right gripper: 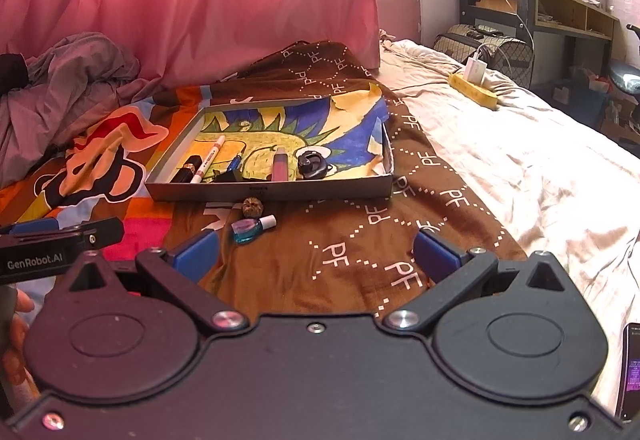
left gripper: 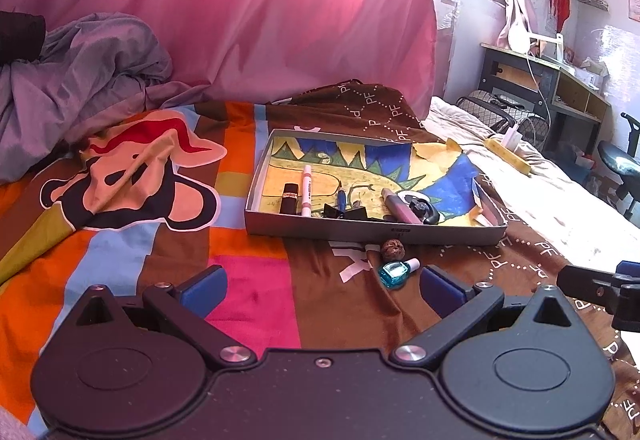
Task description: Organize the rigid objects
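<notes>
A shallow grey box (left gripper: 372, 230) (right gripper: 272, 189) lined with a dinosaur drawing lies on the bed. Inside it are a black lipstick (left gripper: 289, 197) (right gripper: 187, 168), a white marker (left gripper: 306, 183) (right gripper: 208, 159), a blue pen (left gripper: 341, 198), black binder clips (left gripper: 346, 211), a pink tube (left gripper: 400, 205) (right gripper: 279, 164) and a black round object (left gripper: 420, 208) (right gripper: 311, 163). In front of the box lie a walnut (left gripper: 392, 248) (right gripper: 252, 207) and a teal nail polish bottle (left gripper: 397, 272) (right gripper: 252, 228). My left gripper (left gripper: 322, 282) is open, the bottle just ahead of its right finger. My right gripper (right gripper: 316, 248) is open, the bottle near its left finger.
Patterned brown and orange bedding (left gripper: 120, 240) covers the bed, with a pink curtain (left gripper: 240, 7) and crumpled grey cloth (left gripper: 80, 71) behind. A white sheet (right gripper: 520, 159) with a yellow power strip (right gripper: 474, 85) lies right. A phone (right gripper: 632, 372) sits at the lower right edge. A desk (right gripper: 540, 3) stands beyond.
</notes>
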### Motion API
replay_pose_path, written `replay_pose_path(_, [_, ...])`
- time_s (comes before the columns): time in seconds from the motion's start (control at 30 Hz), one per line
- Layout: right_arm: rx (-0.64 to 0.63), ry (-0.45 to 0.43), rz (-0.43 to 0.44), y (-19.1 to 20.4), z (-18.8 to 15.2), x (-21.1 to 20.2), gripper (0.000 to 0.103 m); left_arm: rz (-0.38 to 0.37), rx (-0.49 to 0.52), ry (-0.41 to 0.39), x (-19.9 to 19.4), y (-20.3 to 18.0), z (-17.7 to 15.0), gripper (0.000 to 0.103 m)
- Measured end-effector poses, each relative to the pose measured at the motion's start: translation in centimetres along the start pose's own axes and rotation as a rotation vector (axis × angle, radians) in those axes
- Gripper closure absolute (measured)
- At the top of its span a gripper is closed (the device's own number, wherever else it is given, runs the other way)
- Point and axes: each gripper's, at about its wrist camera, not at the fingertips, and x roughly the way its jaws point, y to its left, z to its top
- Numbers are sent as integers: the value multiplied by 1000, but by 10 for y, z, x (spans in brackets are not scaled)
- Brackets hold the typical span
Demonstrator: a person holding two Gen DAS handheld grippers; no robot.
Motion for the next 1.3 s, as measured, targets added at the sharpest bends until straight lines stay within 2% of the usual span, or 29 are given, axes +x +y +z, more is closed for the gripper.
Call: replay_pose_path(1.3, [-24, 62, 4, -8, -4, 28, 1, 12, -8, 34, 7, -1, -6, 1])
